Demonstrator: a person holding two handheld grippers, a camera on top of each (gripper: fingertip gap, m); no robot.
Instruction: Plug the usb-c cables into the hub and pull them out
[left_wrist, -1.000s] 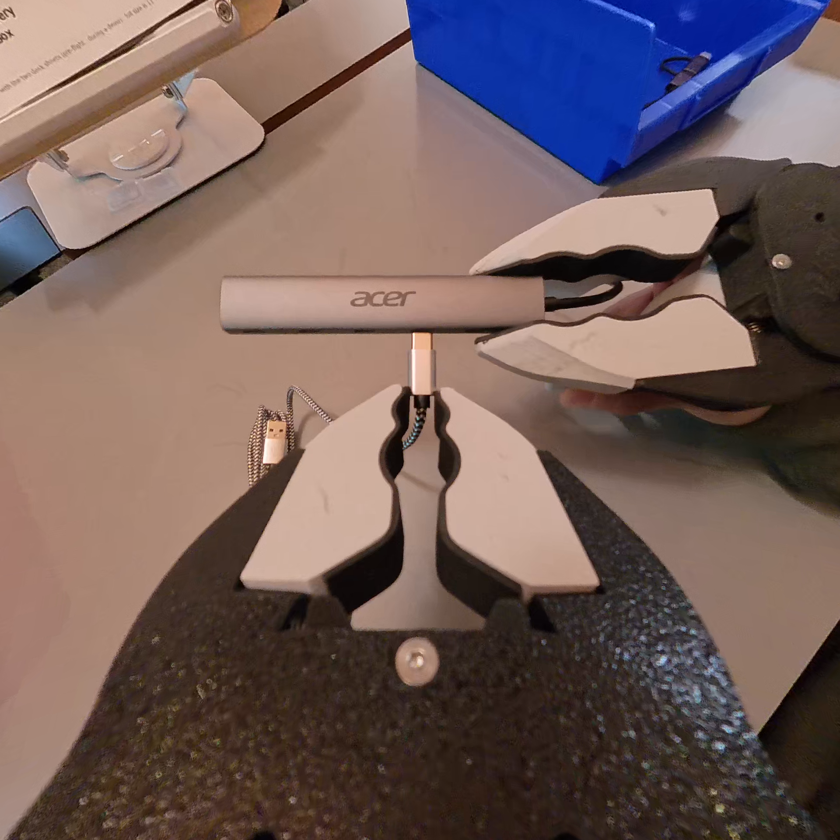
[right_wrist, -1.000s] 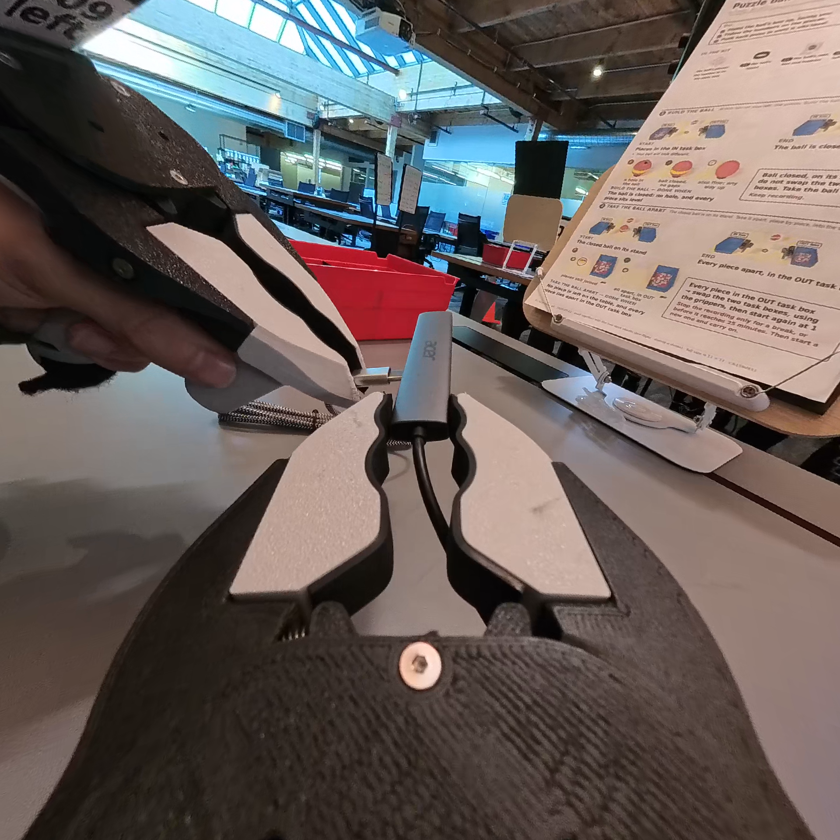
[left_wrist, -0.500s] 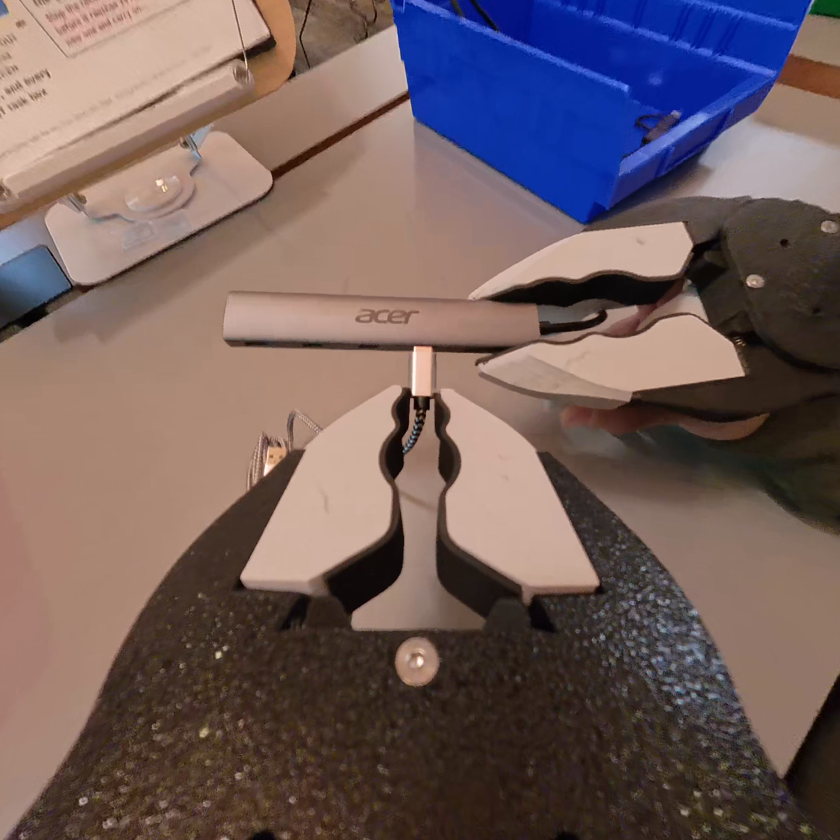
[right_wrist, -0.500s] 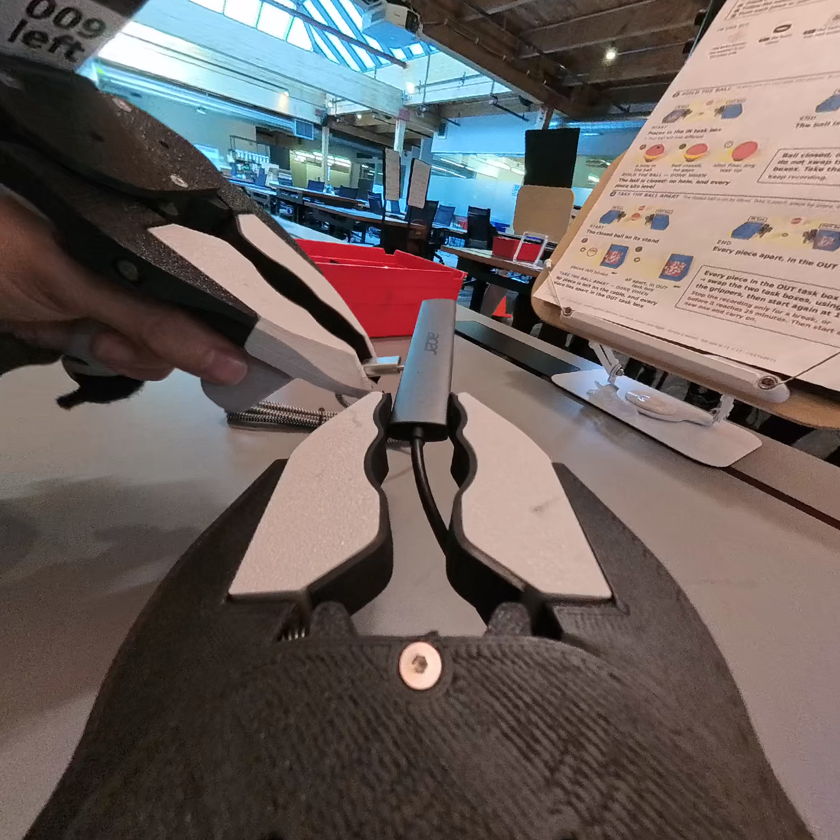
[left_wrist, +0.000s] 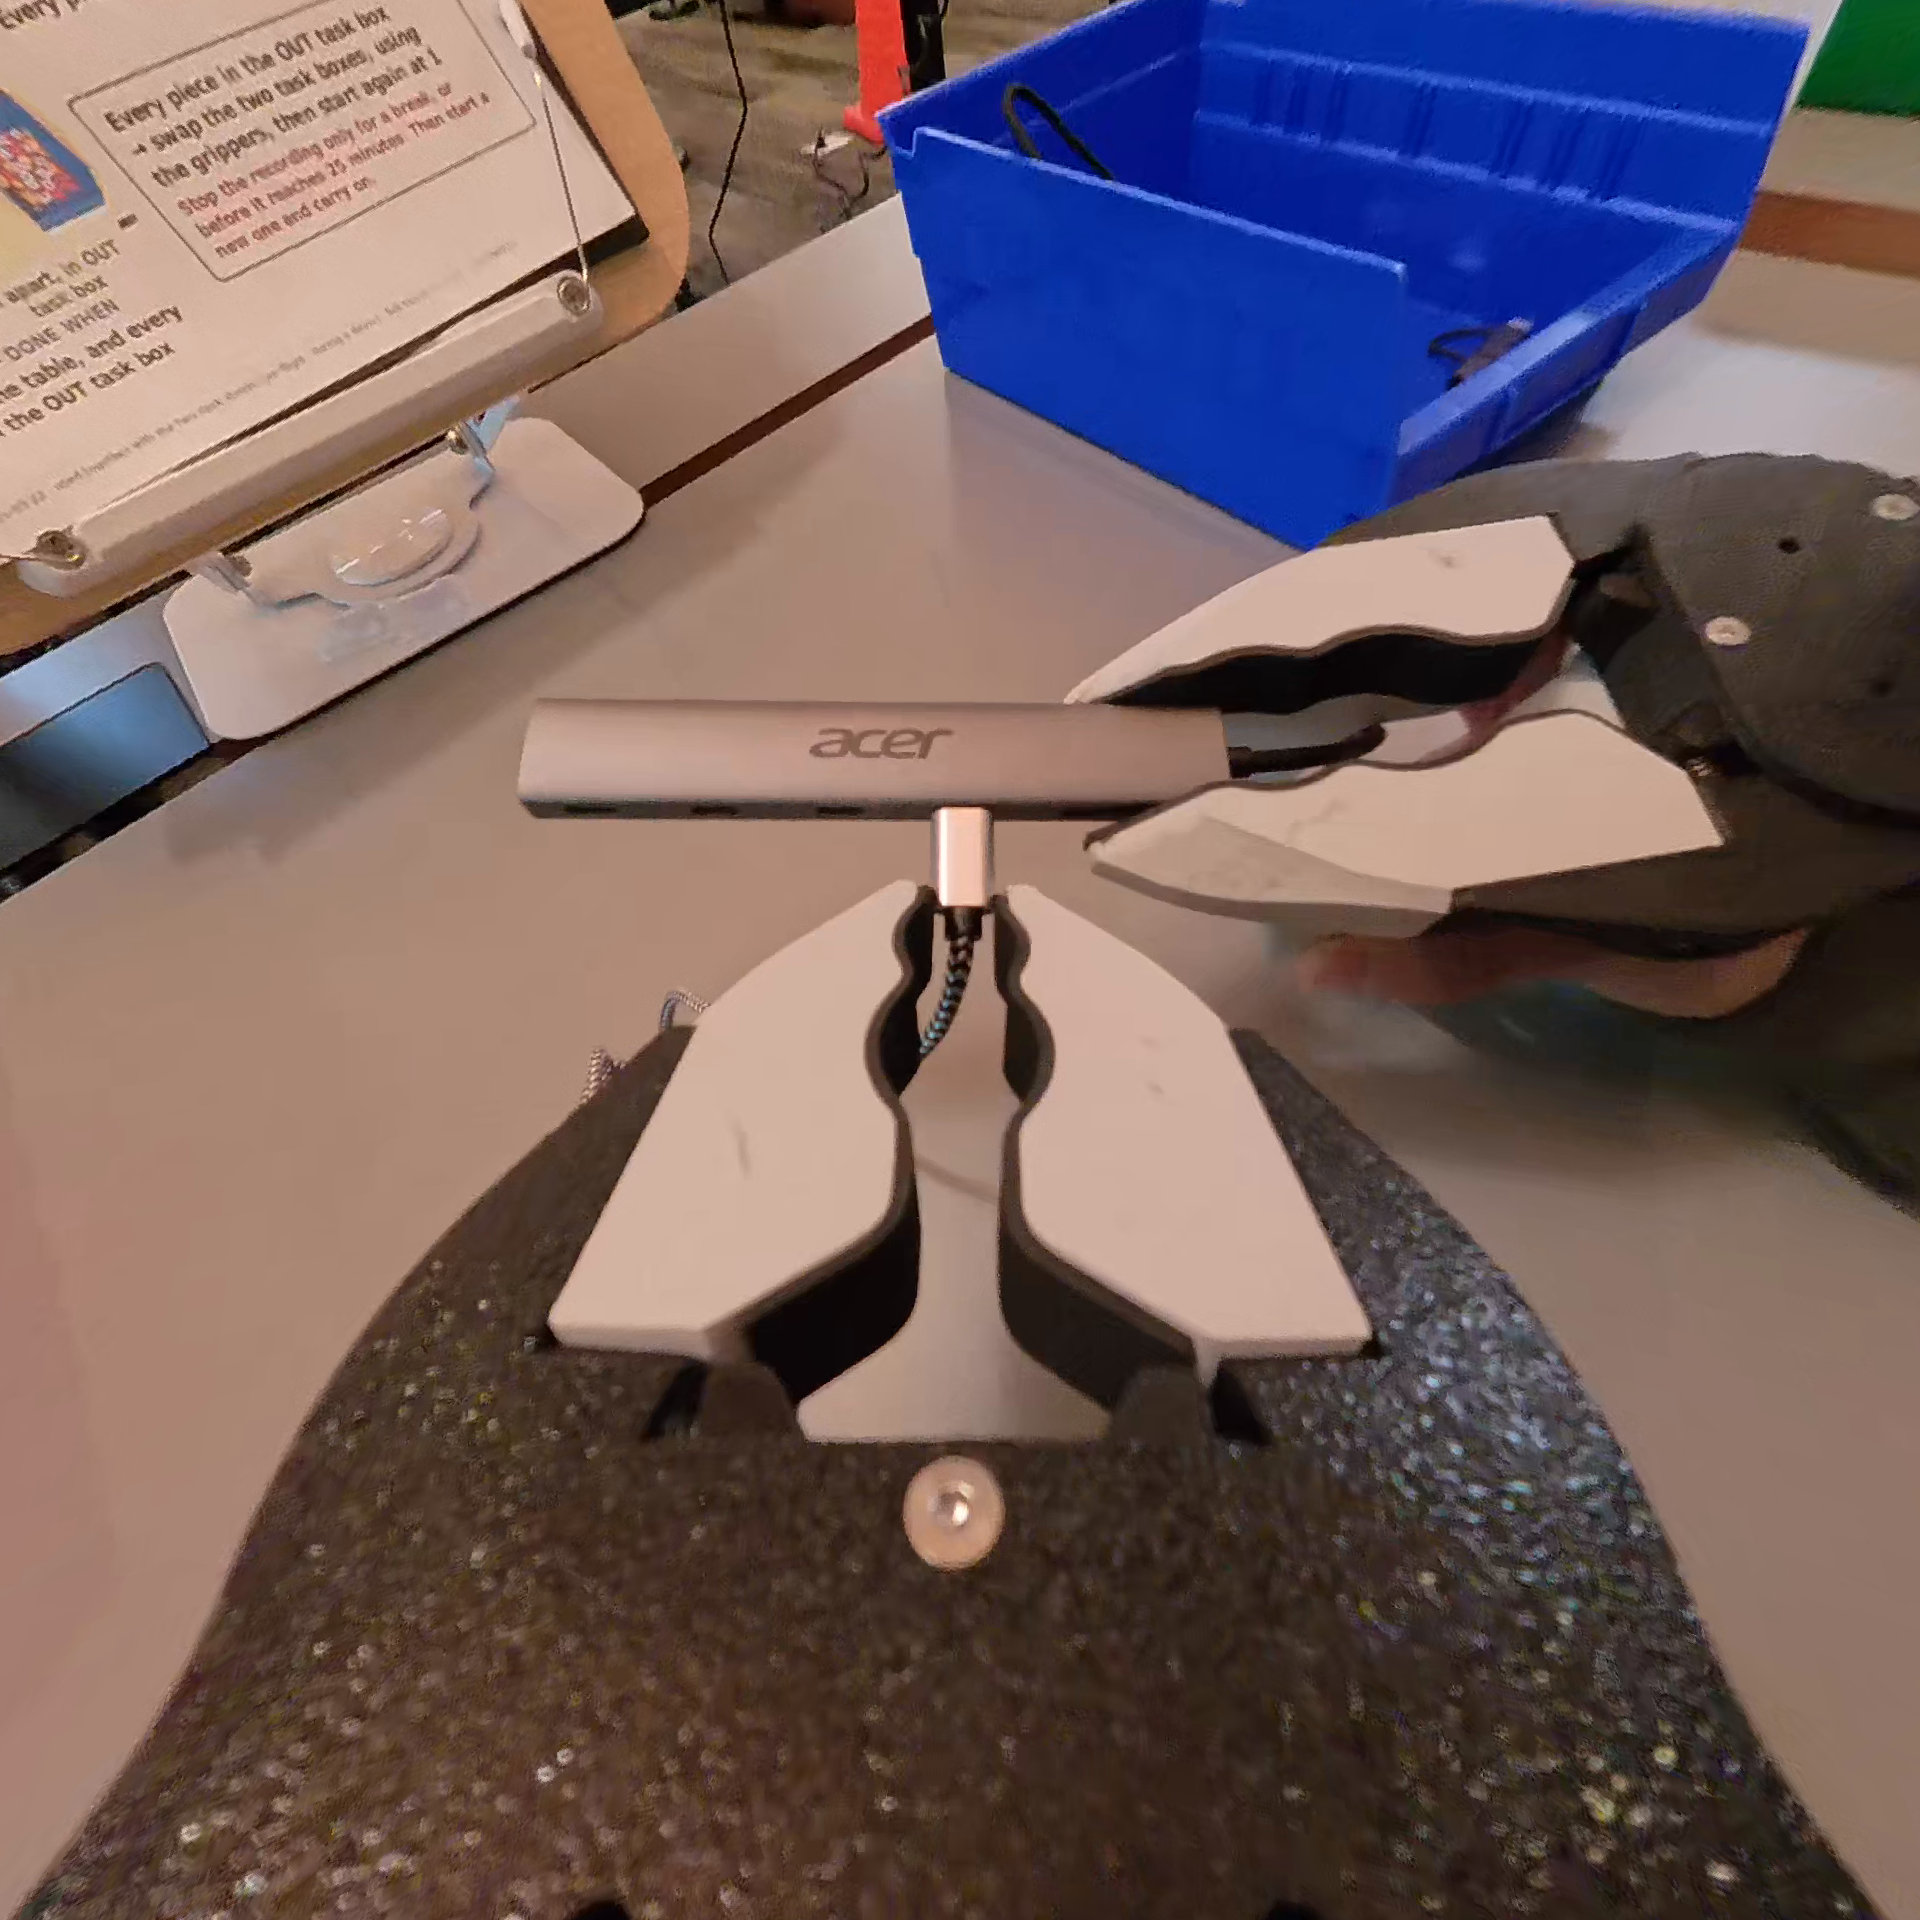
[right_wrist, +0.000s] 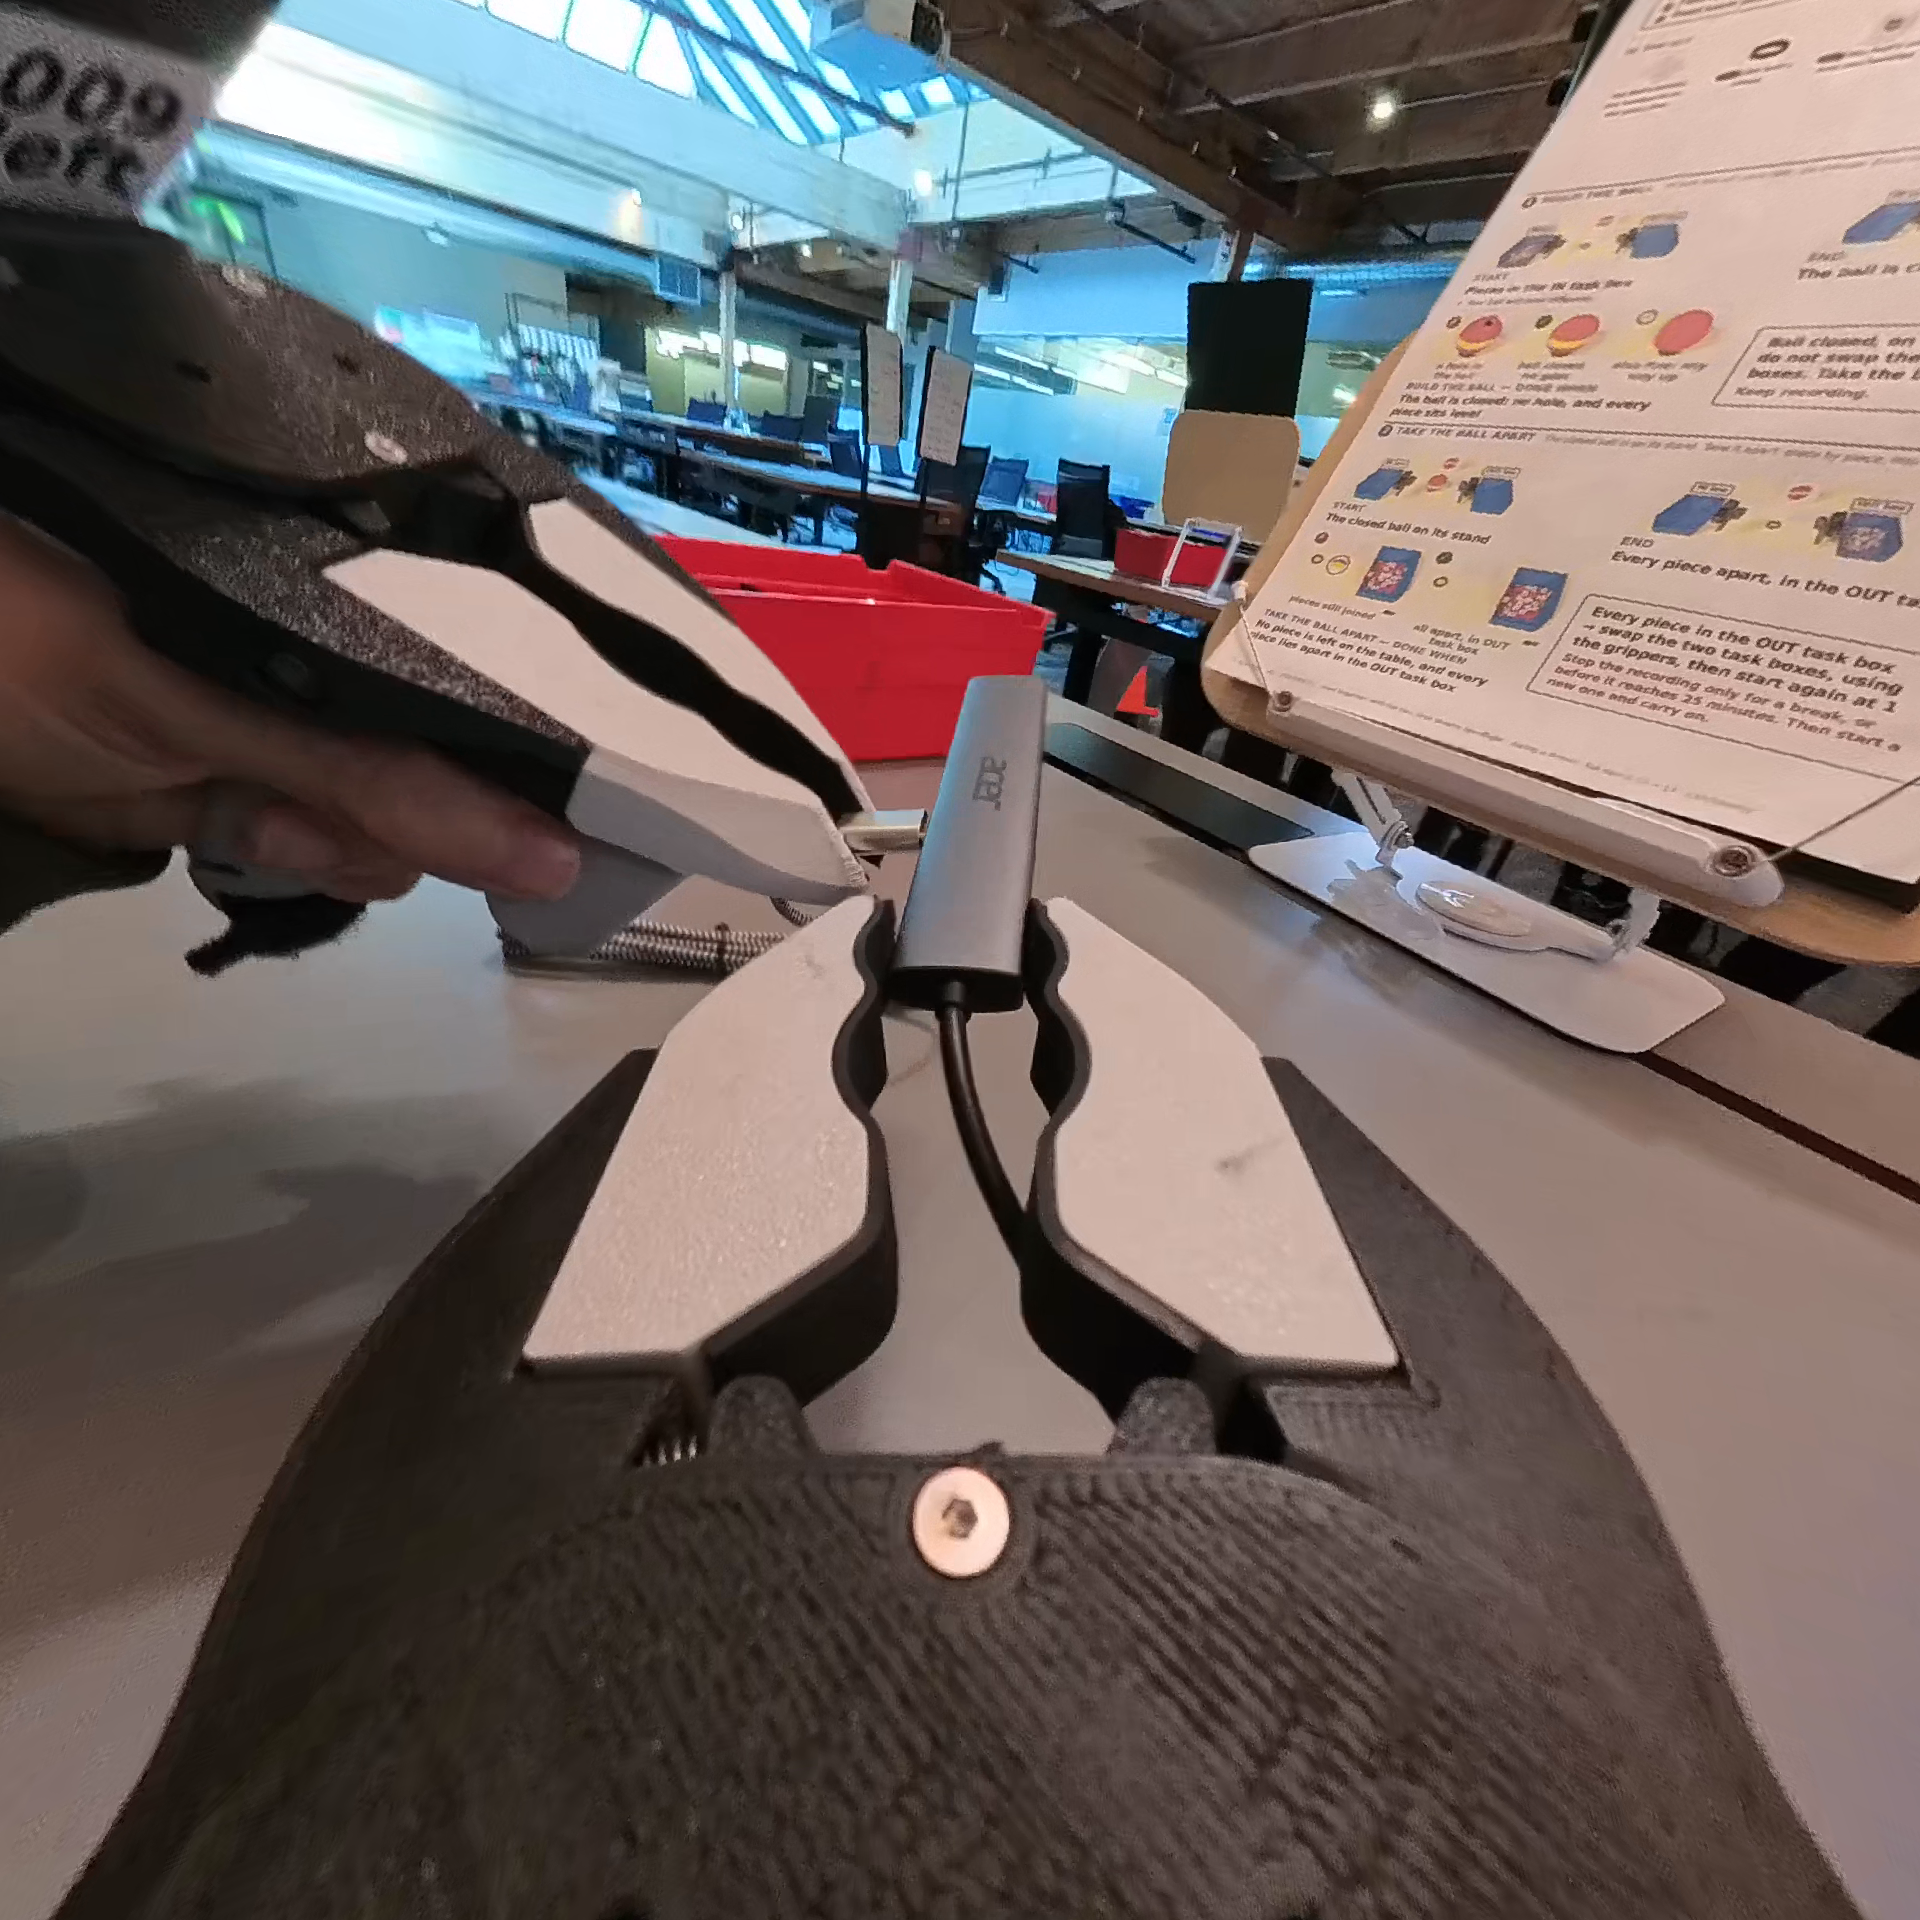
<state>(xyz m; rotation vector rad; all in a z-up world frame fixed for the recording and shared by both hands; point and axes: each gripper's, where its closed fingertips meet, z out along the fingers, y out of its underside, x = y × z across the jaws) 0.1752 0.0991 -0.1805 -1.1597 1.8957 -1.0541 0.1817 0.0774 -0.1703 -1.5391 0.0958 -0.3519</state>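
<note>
A slim grey hub (left_wrist: 862, 764) is held level above the grey table (left_wrist: 364, 987). My right gripper (left_wrist: 1091, 771) comes in from the right and is shut on the hub's end, where its black cable (right_wrist: 971, 1101) leaves. In the right wrist view the hub (right_wrist: 987, 821) runs straight away between the shut fingers of my right gripper (right_wrist: 961, 914). My left gripper (left_wrist: 961, 904) is shut on the silver USB-C plug (left_wrist: 963, 857) of a braided cable (left_wrist: 940, 997). The plug sits in a port on the hub's near side. My left gripper (right_wrist: 847, 842) also shows in the right wrist view, with the plug (right_wrist: 883, 831).
A blue bin (left_wrist: 1247, 343) with dark cables stands at the back right. An instruction board on a stand (left_wrist: 260, 260) is at the back left. A red bin (right_wrist: 862, 644) lies beyond the hub. The rest of the braided cable (right_wrist: 644, 945) lies on the table. The tips of both grippers are at nearly the same place.
Both grippers have risen together with the hub and plug, so more of the board and blue bin shows. The plug stays in the hub and looks slightly shorter between hub and fingertips.
</note>
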